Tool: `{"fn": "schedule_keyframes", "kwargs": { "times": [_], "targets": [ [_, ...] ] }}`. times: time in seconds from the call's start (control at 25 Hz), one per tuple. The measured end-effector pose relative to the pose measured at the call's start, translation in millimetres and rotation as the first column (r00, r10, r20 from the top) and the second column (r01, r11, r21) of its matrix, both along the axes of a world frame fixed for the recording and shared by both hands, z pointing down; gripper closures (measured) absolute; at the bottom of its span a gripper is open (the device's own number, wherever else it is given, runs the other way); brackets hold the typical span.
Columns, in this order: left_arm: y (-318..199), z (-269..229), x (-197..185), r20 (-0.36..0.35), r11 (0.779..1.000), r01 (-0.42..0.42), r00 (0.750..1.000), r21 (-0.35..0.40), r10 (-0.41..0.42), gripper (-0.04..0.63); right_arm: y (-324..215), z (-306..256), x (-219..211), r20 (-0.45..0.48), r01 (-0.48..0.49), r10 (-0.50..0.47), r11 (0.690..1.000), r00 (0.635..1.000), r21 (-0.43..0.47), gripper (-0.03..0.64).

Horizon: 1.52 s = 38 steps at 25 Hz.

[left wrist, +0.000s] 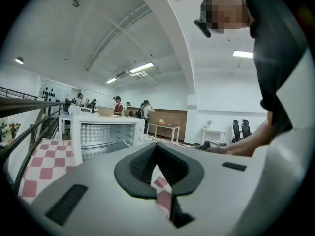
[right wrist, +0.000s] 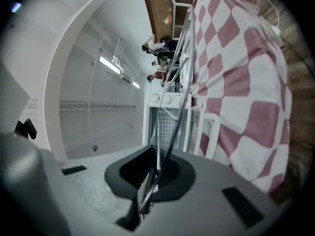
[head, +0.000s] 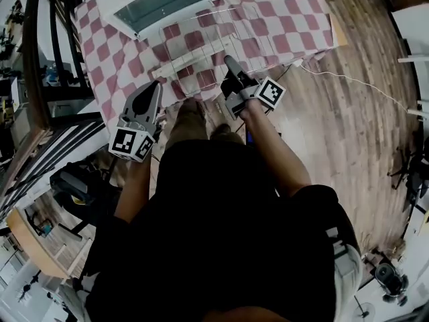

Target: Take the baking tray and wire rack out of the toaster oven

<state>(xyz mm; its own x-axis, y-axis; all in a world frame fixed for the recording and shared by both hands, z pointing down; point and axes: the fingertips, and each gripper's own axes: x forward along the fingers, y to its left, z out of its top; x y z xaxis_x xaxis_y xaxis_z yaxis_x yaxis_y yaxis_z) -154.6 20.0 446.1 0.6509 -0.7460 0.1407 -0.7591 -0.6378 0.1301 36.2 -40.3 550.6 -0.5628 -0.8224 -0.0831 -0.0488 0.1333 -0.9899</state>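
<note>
The white toaster oven point(head: 167, 2) stands at the back of the checkered table point(head: 288, 19) with its glass door folded down. The wire rack point(head: 201, 56) hangs over the cloth in front of it. My right gripper point(head: 228, 60) is shut on the rack's near edge. In the right gripper view the rack point(right wrist: 172, 97) runs edge-on from the right gripper point(right wrist: 156, 168) toward the oven point(right wrist: 167, 122). My left gripper point(head: 155, 86) hovers at the table's near-left edge, shut and empty. The left gripper point(left wrist: 156, 144) faces the oven point(left wrist: 106, 132). I cannot make out a baking tray.
A dark metal railing point(head: 53, 45) runs along the left of the table. A white cable point(head: 348, 79) trails over the wooden floor point(head: 348, 146) on the right. Several people point(left wrist: 118, 106) stand far behind the oven.
</note>
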Motion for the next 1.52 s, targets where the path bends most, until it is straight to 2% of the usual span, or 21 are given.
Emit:
{"fn": "schedule_keyframes", "kwargs": {
  "times": [0.16,0.44,0.64,0.92,1.2,1.52],
  "targets": [
    [14.7,-1.7,41.6,-0.007,0.997,-0.073,0.997,0.013,0.073,0.603,31.5,-5.9,56.5,-0.038,-0.067,0.068,0.997,0.997,0.033,0.614],
    [41.8,-7.1,113.3,0.008,0.980,-0.193,0.981,0.041,0.193,0.603,87.4,-13.8,144.5,-0.049,-0.180,0.183,0.982,0.982,0.050,0.614],
    [47.2,-9.8,150.6,0.029,0.954,-0.296,0.955,0.038,0.295,0.603,121.9,-13.2,200.9,-0.057,-0.303,0.306,0.951,0.950,0.065,0.614],
    [26.0,-6.4,191.0,0.018,0.938,-0.342,0.940,0.050,0.341,0.603,144.9,-7.6,256.3,-0.086,-0.413,0.416,0.909,0.905,0.050,0.614],
    [-10.3,-4.5,235.0,-0.004,0.929,-0.365,0.931,0.056,0.366,0.603,121.2,-0.4,294.3,-0.109,-0.451,0.451,0.892,0.886,0.026,0.614],
    [-73.6,6.3,254.8,-0.035,0.933,-0.360,0.932,0.031,0.361,0.603,39.1,12.2,298.0,-0.140,-0.397,0.392,0.918,0.909,-0.008,0.614]
  ]
}}
